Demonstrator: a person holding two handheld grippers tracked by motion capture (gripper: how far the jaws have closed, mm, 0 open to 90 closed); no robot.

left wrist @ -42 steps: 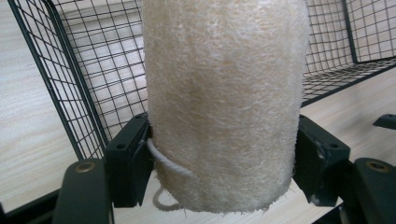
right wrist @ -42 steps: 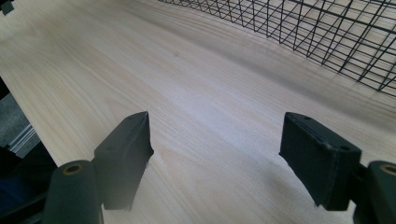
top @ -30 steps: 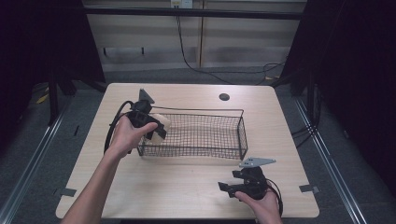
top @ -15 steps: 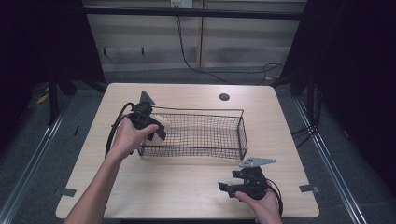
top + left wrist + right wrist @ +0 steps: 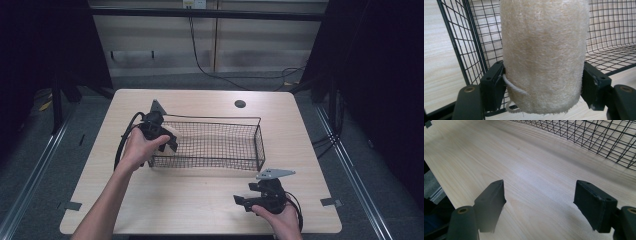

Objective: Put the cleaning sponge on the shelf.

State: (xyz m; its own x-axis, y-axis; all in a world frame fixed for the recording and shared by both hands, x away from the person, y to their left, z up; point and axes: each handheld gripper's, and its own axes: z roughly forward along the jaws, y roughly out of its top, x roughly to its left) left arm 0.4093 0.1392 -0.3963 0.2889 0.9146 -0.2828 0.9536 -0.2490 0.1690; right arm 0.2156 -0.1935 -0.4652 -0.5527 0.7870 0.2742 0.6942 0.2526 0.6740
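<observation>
A cream loofah sponge point(image 5: 544, 50) with a white string loop is clamped across its lower part by my left gripper point(image 5: 544, 85), both pads pressing its sides. In the high view the left gripper point(image 5: 169, 141) holds the loofah point(image 5: 168, 131) at the left end of a black wire basket point(image 5: 215, 120), whose mesh wall point(image 5: 461, 50) stands right behind it. I cannot tell whether the sponge touches the mesh. My right gripper point(image 5: 244, 202) rests low near the table's front right. Its jaws point(image 5: 540, 200) stand wide apart with only bare wood between them.
The light wooden table point(image 5: 200, 200) has a round dark cable hole point(image 5: 240, 104) at the back. The basket's long side point(image 5: 599, 135) lies ahead of the right gripper. Dark floor and metal rails surround the table.
The left hand has edged slightly toward the basket with the loofah still gripped. The right gripper has stayed where it was.
</observation>
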